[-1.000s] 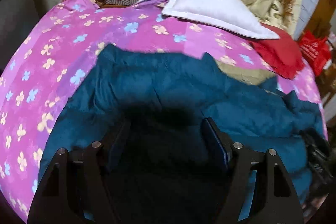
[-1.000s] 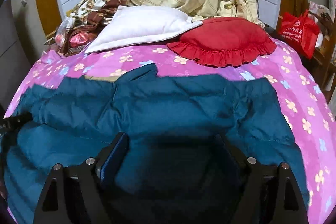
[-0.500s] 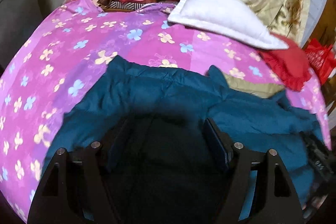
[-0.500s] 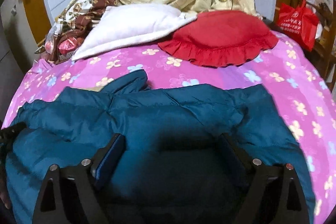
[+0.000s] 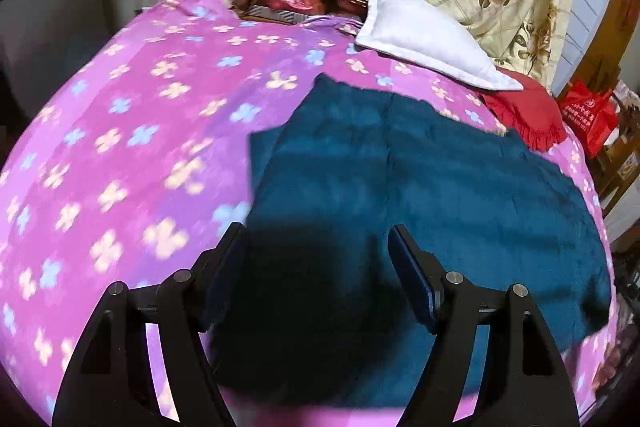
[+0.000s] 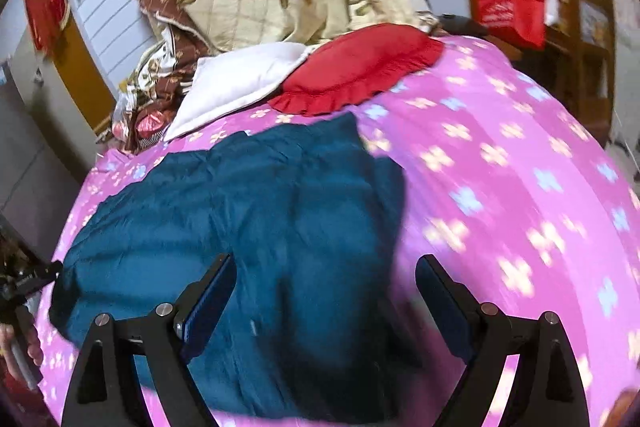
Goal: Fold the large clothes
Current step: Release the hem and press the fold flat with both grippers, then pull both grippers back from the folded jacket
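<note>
Teal padded jacket [image 5: 420, 195] lies spread on the pink flowered bedsheet [image 5: 132, 131], filling the lower centre of both frames. We hold our left tongs [image 5: 316, 259] and right tongs [image 6: 324, 291] released above it, gripping nothing. White pillow [image 5: 420, 43] sits upper right.

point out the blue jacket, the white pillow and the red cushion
blue jacket [image 5: 440, 195], left wrist view, on the flat middle of its padded cloth
white pillow [image 5: 420, 39], left wrist view, on the middle of its top face
red cushion [image 6: 360, 63], right wrist view, on its smooth centre, inside the frill
</note>
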The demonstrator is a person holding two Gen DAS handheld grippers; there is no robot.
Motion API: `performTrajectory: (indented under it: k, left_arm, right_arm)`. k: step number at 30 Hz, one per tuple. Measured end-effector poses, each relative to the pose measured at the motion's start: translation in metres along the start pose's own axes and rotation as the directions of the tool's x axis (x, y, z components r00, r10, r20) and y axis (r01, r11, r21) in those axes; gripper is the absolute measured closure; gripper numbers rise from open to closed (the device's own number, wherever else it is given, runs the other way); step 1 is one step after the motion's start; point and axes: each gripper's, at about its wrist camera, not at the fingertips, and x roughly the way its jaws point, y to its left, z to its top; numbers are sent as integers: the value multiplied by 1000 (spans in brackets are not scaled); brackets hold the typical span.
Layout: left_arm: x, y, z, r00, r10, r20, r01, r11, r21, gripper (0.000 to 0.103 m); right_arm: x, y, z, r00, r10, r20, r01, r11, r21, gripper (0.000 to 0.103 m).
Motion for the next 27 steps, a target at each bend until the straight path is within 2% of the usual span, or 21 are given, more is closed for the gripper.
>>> performTrajectory:
  k: [6, 9, 12, 18, 21, 27]
  left_arm:
    - [-48, 3, -72, 993, 105, 44, -108, 991, 75, 30]
    - [-60, 4, -103, 989, 143, 36, -145, 985, 93, 30]
    - [-81, 0, -134, 991, 129, 30, -131, 988, 86, 30]
    - [-122, -5, -180, 999, 43, 19, -44, 999, 8, 30]
    - [-134, -14, -185, 999, 29, 13, -30, 999, 37, 30]
    - [-160, -17, -181, 998, 19, 63, -21, 999, 34, 30]
  right_arm:
    - [-57, -12, -61, 1000, 26, 8, -27, 999, 33, 14]
    - [-85, -8, -92, 999, 24, 25, -25, 999, 27, 13]
    - [-111, -1, -117, 999, 27, 35, -28, 999, 25, 13]
    - [-158, 14, -148, 995, 66, 81, -70, 996, 53, 13]
    - [-173, 20, -152, 992, 79, 100, -86, 994, 60, 13]
    - [-186, 27, -150, 990, 82, 118, -88, 995, 47, 13]
